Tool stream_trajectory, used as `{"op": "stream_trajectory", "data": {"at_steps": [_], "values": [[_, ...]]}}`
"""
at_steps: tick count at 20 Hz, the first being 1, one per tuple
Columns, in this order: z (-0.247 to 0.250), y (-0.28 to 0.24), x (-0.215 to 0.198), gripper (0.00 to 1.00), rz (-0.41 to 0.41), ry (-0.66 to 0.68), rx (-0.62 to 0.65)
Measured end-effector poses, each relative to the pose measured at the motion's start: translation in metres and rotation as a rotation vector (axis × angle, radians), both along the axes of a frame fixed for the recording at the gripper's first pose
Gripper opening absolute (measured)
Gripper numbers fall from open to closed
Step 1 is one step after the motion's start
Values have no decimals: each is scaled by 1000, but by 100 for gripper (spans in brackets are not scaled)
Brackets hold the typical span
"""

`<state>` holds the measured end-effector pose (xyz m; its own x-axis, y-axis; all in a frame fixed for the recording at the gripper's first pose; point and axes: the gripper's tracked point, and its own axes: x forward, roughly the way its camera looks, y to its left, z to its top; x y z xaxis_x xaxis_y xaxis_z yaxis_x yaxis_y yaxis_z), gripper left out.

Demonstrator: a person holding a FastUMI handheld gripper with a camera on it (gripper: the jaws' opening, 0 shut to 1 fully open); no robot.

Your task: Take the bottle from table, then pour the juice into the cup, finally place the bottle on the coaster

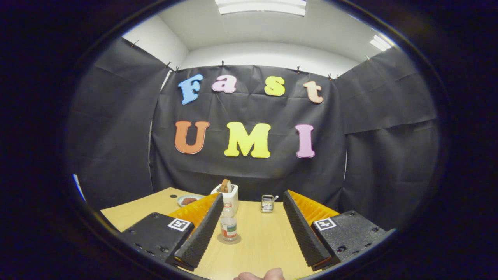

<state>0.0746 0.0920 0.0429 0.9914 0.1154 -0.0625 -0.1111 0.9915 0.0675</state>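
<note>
A small clear bottle [228, 226] with a red, white and green label stands upright on a round coaster [229, 238] on the wooden table [264, 245]. It sits between my fingers, close beside the inner face of the left finger [204, 229] and apart from it. My gripper [253, 194] is open wide, with nothing held. A small metallic cup [267, 203] with a handle stands farther back, beyond the fingertips and nearer the right finger [299, 223].
A white holder [230, 197] with something brown in it stands behind the bottle. A small plate [188, 200] with a reddish item lies at the back left. A person's hand [260, 275] shows at the near table edge. Black cloth walls close the booth.
</note>
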Motion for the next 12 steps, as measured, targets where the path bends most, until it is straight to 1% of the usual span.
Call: {"op": "stream_trajectory", "data": {"at_steps": [3,7,12], "values": [[12,-8,-19,99,-23,-19,25],[23,-14,-32,99,-48,-42,-6],[26,-17,-44,99,-53,-39,-5]]}}
